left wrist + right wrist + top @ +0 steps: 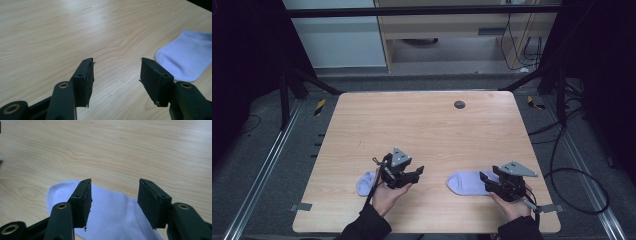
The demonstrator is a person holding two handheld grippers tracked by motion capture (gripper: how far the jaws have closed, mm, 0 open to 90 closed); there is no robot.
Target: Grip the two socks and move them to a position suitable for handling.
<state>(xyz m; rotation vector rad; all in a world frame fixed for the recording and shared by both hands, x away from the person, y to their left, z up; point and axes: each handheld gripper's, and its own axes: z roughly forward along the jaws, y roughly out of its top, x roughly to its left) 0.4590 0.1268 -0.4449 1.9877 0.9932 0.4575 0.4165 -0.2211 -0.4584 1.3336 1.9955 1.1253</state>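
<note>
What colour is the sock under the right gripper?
Pale lavender sock, plain; clearest in the right gripper view.

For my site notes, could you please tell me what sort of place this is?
Probably a lab recording station: a bare wooden table inside a black metal frame, loose cables on grey floor, and two pale socks lying flat.

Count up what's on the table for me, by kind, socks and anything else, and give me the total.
Pale lilac socks: 2, left sock and right sock
Hand-held grippers over the table: 2, left hand-held gripper and right hand-held gripper, both open
Dark round table plug: 1
Total: 5
</note>
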